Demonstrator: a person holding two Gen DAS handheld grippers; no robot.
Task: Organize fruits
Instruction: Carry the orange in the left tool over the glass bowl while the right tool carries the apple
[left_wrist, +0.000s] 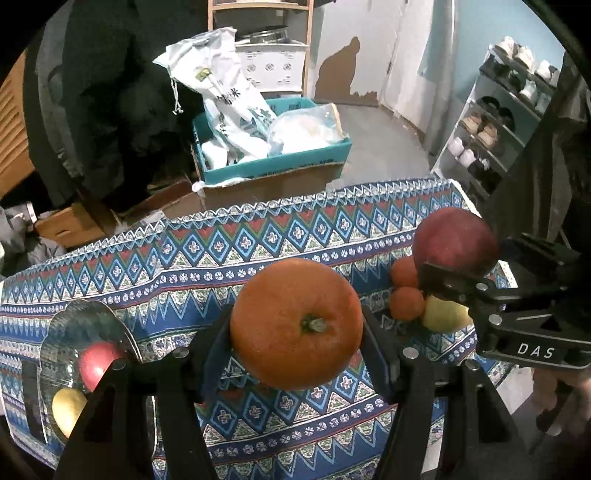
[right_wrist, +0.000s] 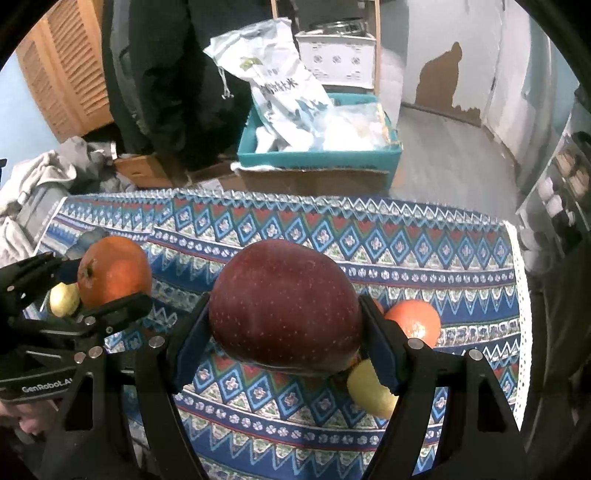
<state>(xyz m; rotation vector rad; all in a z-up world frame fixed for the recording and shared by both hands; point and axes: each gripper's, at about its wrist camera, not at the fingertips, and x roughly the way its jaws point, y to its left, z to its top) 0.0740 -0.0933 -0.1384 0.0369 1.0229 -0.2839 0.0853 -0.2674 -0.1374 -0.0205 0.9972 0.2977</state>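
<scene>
My left gripper (left_wrist: 297, 332) is shut on a large orange (left_wrist: 295, 323) and holds it above the patterned tablecloth (left_wrist: 184, 258). My right gripper (right_wrist: 286, 325) is shut on a dark red apple (right_wrist: 284, 306), also held above the cloth. In the left wrist view the right gripper (left_wrist: 458, 273) and its apple (left_wrist: 454, 240) show at the right. On the cloth near them lie two small tangerines (left_wrist: 406, 302) and a yellow lemon (left_wrist: 445, 315). A glass bowl (left_wrist: 59, 354) at the left holds a red apple (left_wrist: 98, 362) and a yellow fruit (left_wrist: 68, 408).
Beyond the table's far edge stand a teal box (left_wrist: 273, 162) with white bags, cardboard boxes (left_wrist: 70, 225) and a shoe rack (left_wrist: 495, 122). In the right wrist view a tangerine (right_wrist: 417, 321) and a lemon (right_wrist: 369, 391) lie under the gripper.
</scene>
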